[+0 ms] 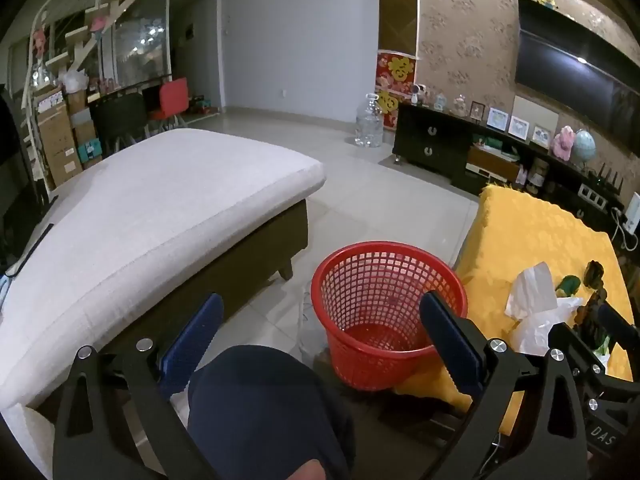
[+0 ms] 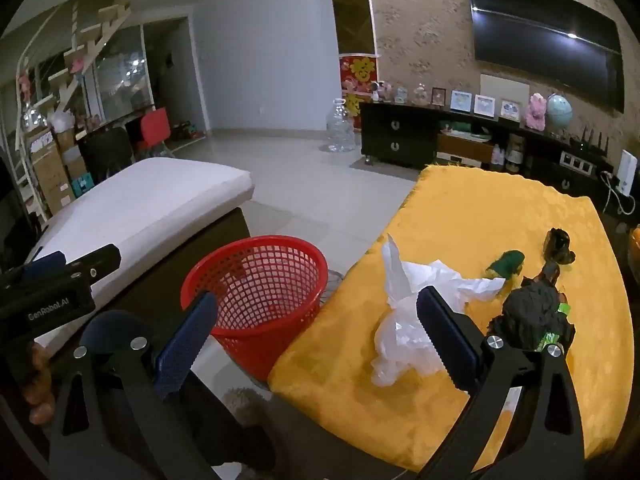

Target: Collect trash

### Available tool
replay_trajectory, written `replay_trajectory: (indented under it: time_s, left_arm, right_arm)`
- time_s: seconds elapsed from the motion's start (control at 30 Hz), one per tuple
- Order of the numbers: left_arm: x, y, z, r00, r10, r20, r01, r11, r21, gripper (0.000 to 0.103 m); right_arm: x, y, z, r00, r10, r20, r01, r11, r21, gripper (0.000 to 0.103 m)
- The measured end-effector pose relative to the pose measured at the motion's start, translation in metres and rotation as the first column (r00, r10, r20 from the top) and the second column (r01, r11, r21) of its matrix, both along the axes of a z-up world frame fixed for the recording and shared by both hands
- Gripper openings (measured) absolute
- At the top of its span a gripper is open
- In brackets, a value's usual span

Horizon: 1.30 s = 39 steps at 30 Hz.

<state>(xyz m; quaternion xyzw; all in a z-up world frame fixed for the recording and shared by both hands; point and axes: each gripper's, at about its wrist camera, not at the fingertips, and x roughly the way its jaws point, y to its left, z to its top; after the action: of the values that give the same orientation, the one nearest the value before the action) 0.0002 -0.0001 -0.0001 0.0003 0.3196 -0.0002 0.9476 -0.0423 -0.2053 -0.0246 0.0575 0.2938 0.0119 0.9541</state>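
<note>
Fingers of right gripper point(image 2: 316, 344) spread wide, empty; white plastic bag point(image 2: 400, 320) between them, untouched.

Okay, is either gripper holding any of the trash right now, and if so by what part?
Nothing is held. The left gripper and right gripper both have their jaws wide apart and empty; the white plastic bag lies untouched on the yellow cloth.

Wall television point(image 2: 546, 36) above cabinet point(image 2: 396, 136) (dark)
</note>
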Motion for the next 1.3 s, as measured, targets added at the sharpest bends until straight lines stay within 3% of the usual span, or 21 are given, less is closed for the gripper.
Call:
replay_trajectory:
  time_s: [1.3]
  left_arm:
    - [-0.0044, -0.0032, -0.0065, 1.0, -0.005, -0.004, 0.005, 1.0, 0.001, 0.095]
  right_arm:
    - [-0.0044, 0.002, 0.005, 1.0, 0.005, 0.007, -0.005, 1.0, 0.0, 0.096]
